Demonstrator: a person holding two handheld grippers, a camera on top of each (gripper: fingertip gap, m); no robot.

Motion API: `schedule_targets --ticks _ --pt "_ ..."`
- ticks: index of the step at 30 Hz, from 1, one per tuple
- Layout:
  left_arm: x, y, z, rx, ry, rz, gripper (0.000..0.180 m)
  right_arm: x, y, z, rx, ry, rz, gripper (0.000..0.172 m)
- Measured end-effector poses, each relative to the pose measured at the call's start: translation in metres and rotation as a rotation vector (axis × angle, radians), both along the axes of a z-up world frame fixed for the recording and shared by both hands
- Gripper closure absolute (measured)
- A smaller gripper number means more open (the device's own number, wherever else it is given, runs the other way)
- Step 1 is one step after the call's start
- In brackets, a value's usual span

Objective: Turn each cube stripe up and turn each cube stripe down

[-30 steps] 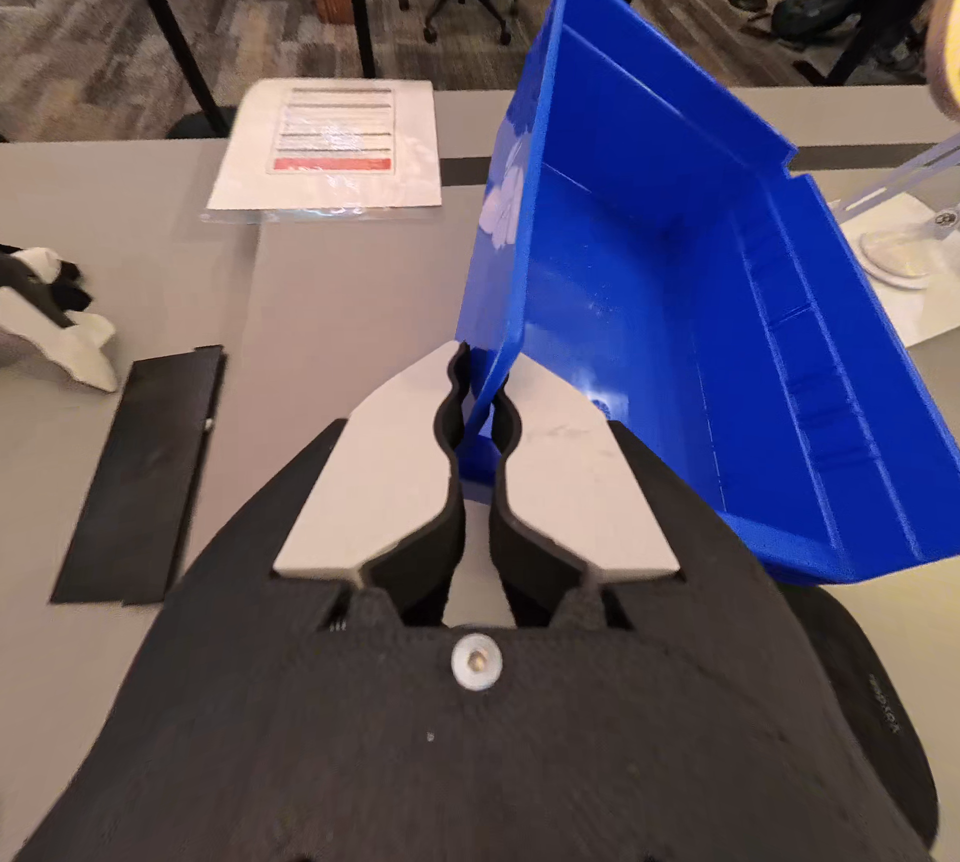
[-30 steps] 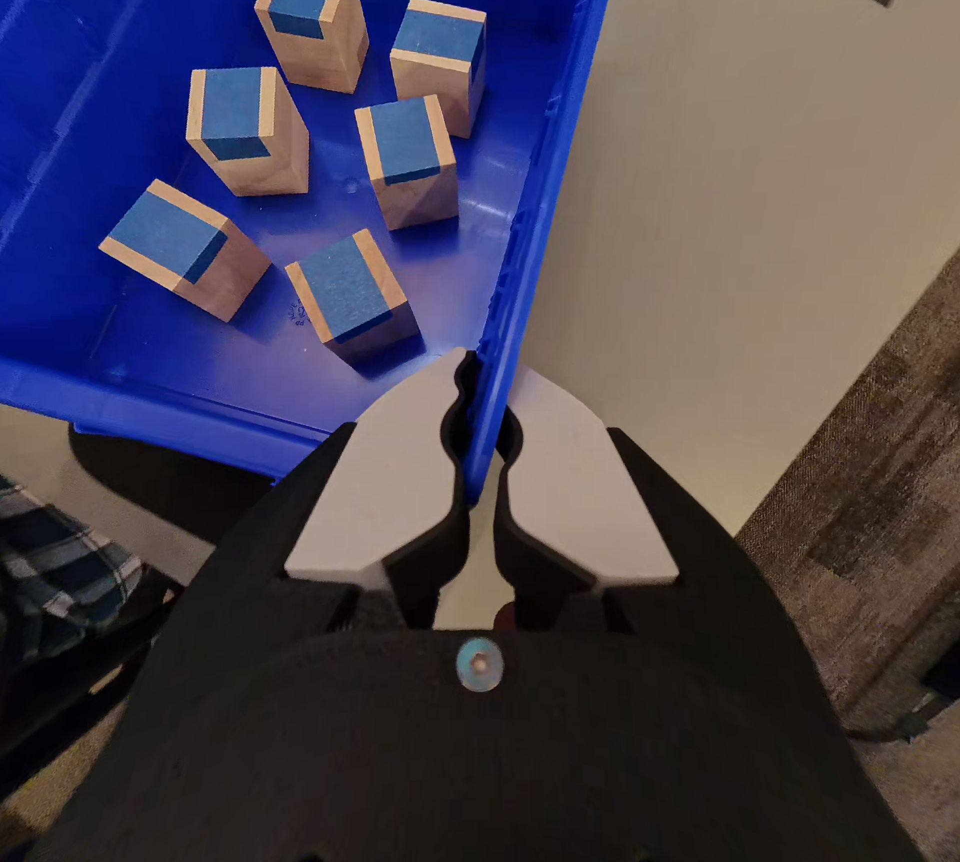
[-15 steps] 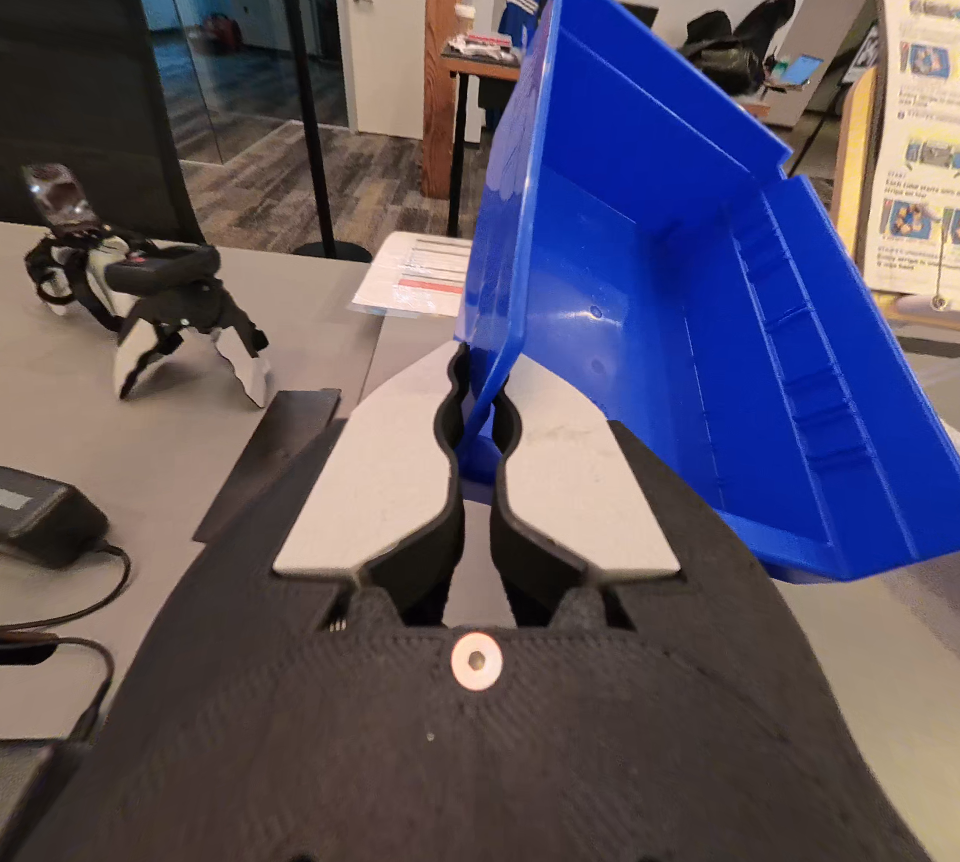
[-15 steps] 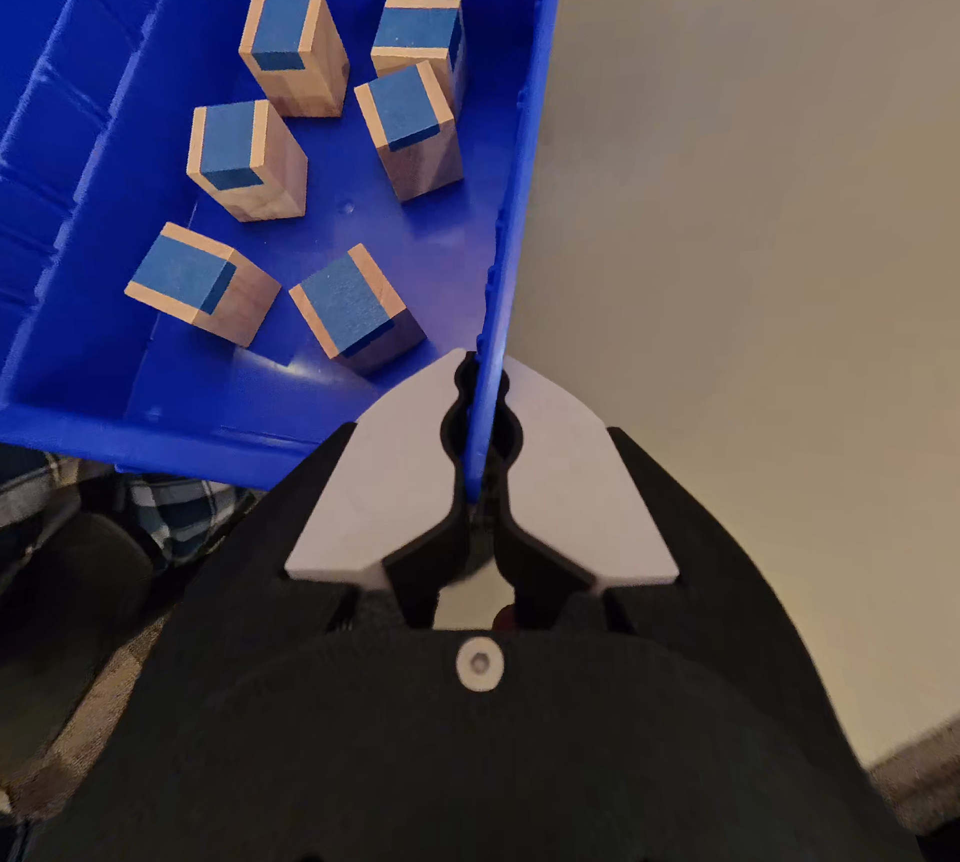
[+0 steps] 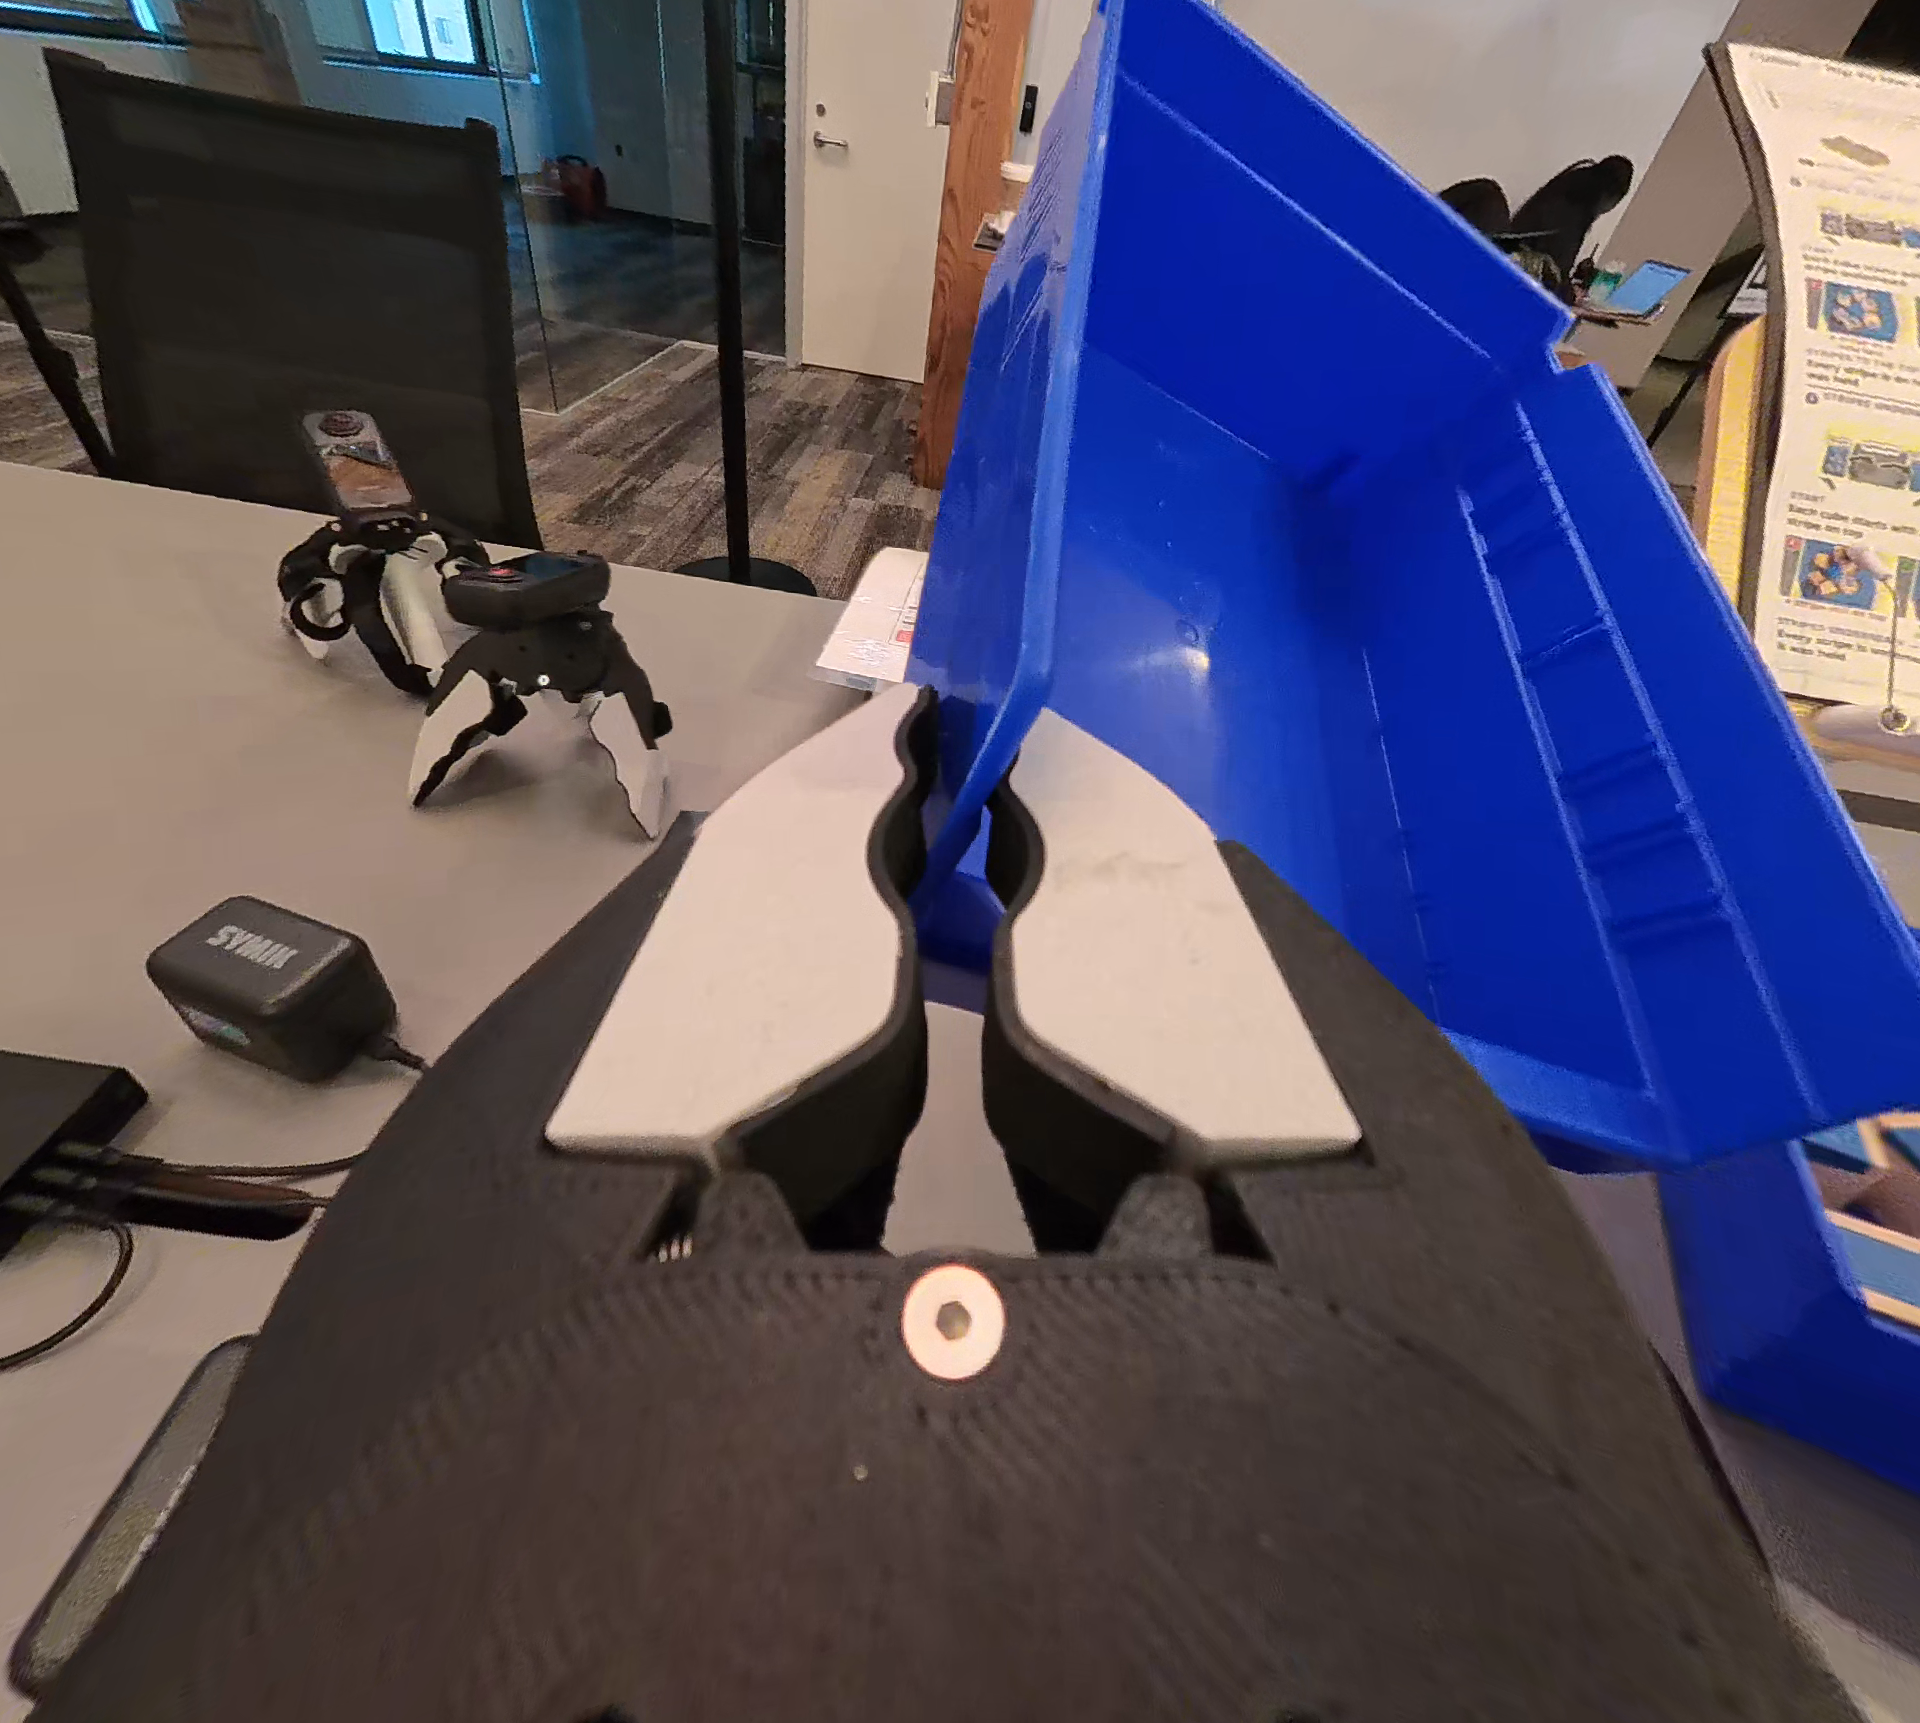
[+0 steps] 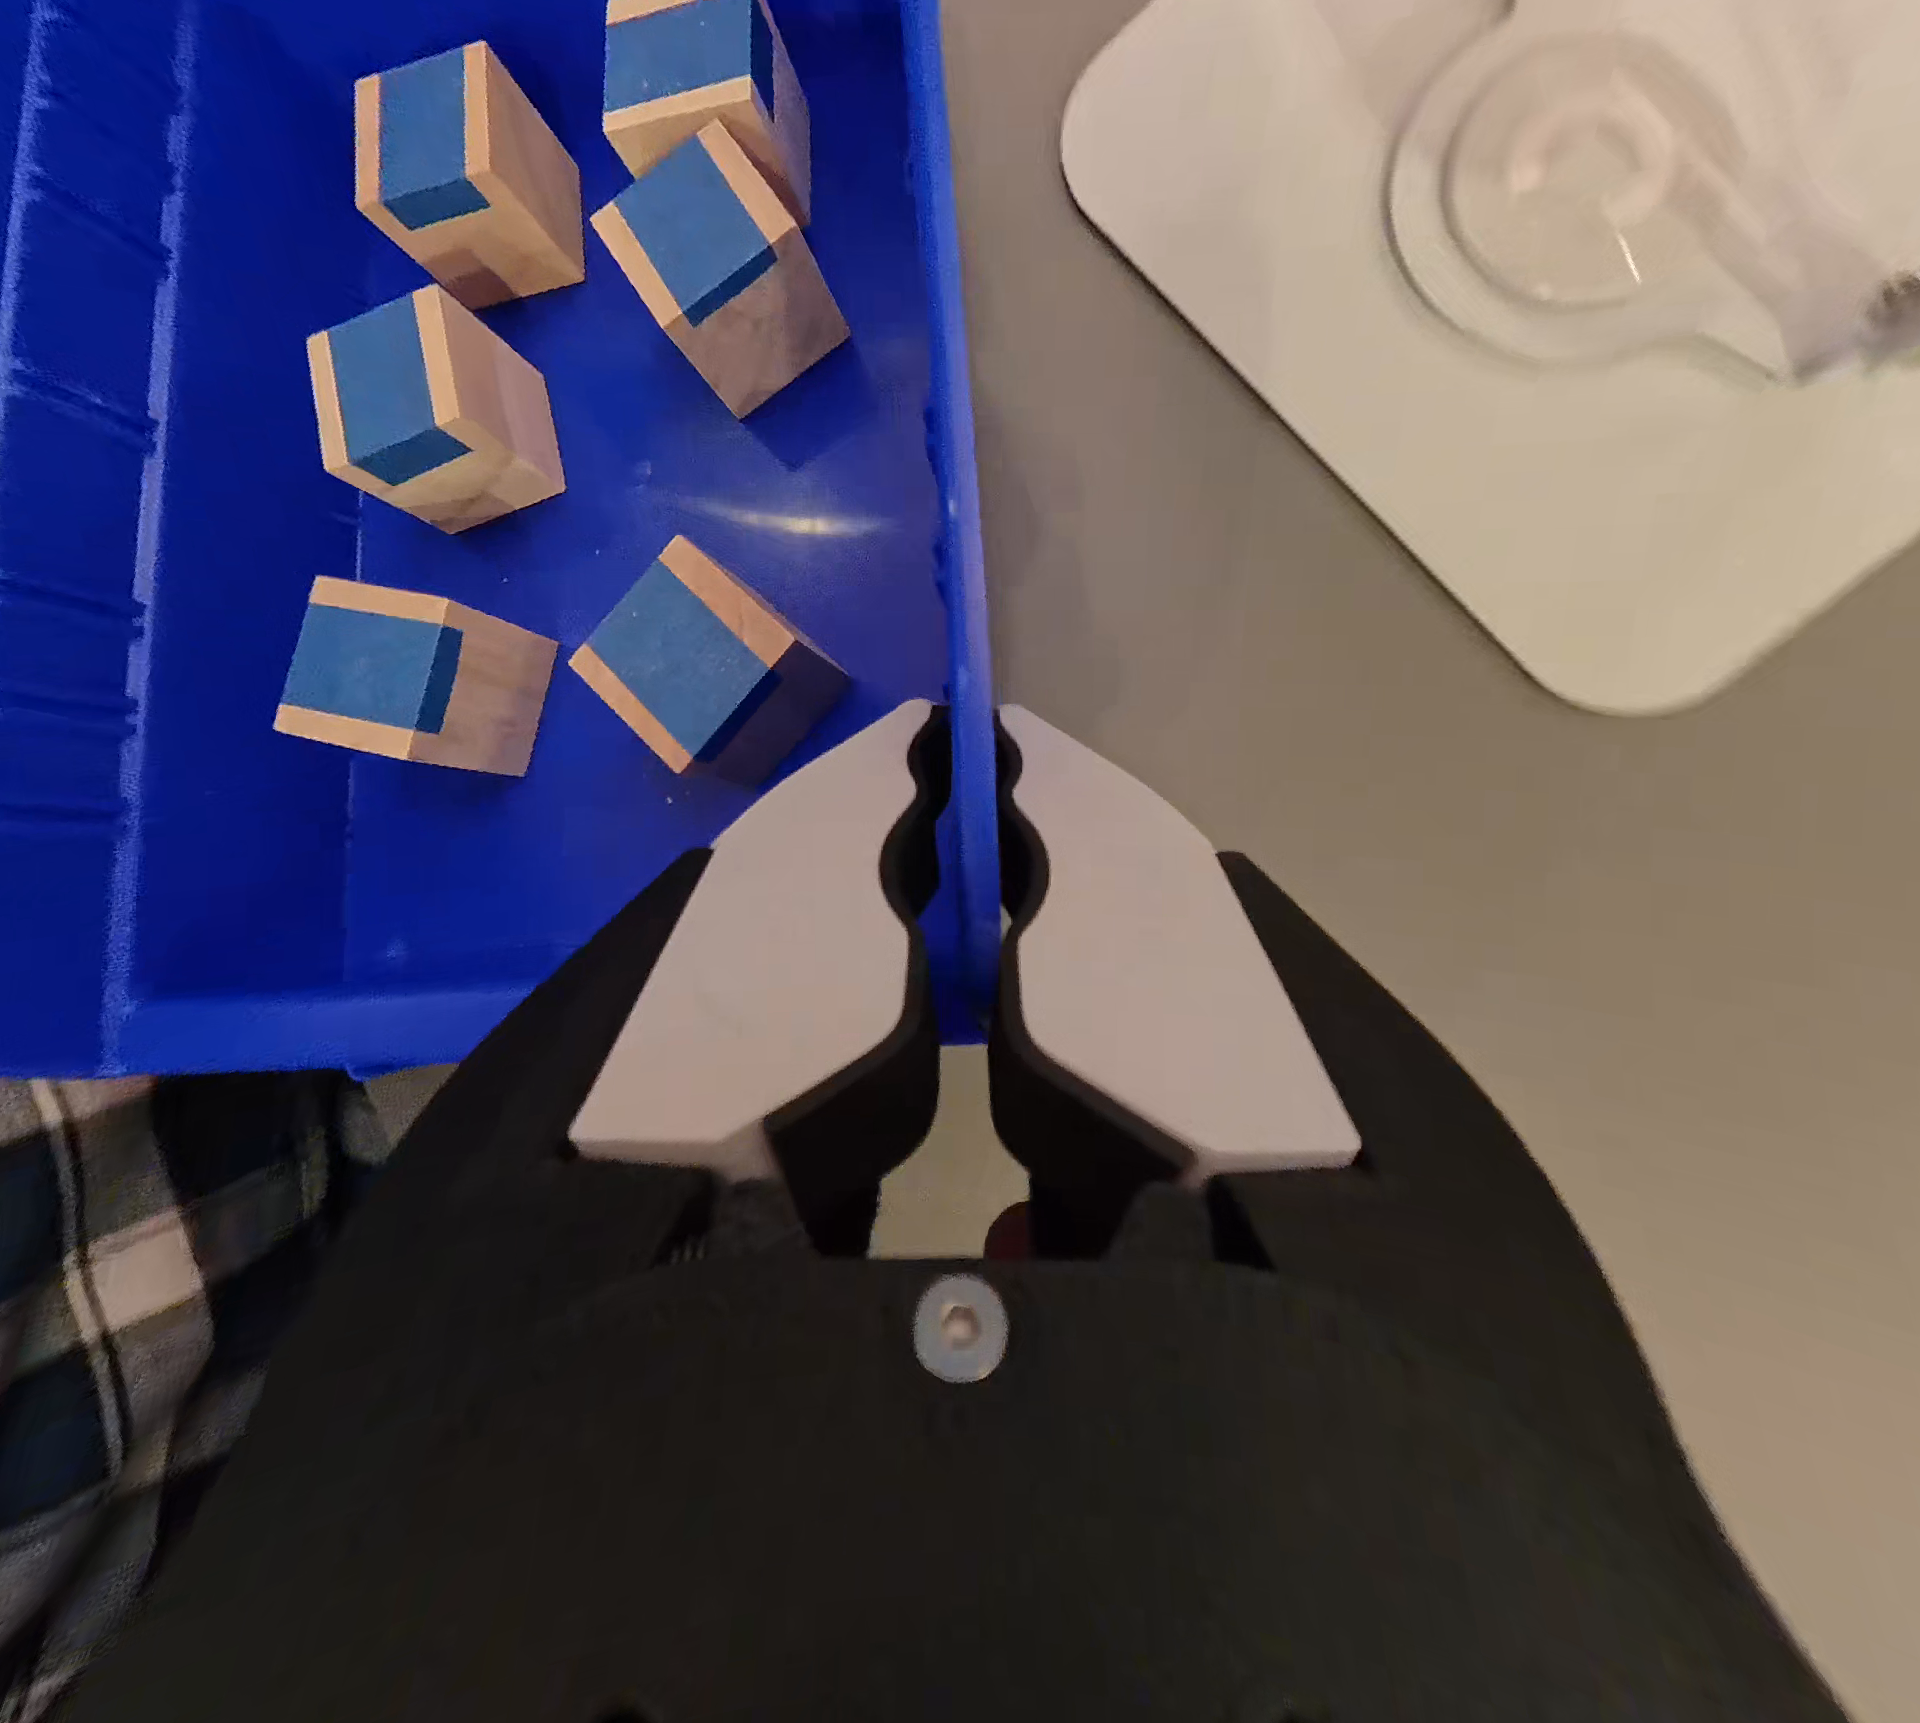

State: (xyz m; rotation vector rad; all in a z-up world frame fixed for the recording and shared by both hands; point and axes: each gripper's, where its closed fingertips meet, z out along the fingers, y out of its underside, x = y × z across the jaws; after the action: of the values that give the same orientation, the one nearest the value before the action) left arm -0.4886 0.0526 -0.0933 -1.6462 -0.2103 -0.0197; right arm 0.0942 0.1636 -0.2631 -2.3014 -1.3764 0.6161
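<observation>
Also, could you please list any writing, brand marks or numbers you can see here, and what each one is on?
Black power adapter: a white brand mark on top; I don't quote writing.
Instruction poster: headings and captions, mostly too small.
Laminated sheet: print, too blurred.
Cubes and blue bin: no writing.

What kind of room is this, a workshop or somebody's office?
Most likely an open office used as a test space. Beyond the grey table stand a black mesh chair, glass partitions and a door; a spare gripper and an instruction sheet sit beside the work.
</observation>
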Motion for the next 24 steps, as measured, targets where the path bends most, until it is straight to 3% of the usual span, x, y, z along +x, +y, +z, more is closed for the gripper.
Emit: schedule_targets --ticks 5,11,13,16,18,21,24 --pt "-0.009 -0.003 0.001 0.026 -0.023 -0.003 0.173 -0.042 0.023 -0.018 0.001 0.054 -0.039 0.164" --pt "-0.012 -0.001 -0.002 0.038 -0.044 -0.014 0.173 -0.057 0.032 -0.028 -0.006 0.163 -0.063 0.162" --pt "-0.011 -0.001 -0.002 0.037 -0.045 -0.016 0.173 -0.054 0.031 -0.017 0.03 0.192 -0.031 0.146" --pt "-0.01 -0.002 0.0 0.038 -0.038 -0.014 0.173 -0.043 0.012 0.019 0.23 0.215 0.189 0.121" --pt "-0.01 -0.004 0.003 0.042 -0.031 -0.009 0.173 -0.036 -0.015 0.03 0.355 0.149 0.405 0.116" --pt "-0.008 -0.005 0.008 0.052 -0.027 -0.003 0.172 -0.033 -0.061 0.026 0.438 0.044 0.694 0.115" --pt "-0.005 -0.005 0.012 0.062 -0.024 -0.002 0.173 -0.037 -0.085 -0.002 0.428 -0.086 0.875 0.111"
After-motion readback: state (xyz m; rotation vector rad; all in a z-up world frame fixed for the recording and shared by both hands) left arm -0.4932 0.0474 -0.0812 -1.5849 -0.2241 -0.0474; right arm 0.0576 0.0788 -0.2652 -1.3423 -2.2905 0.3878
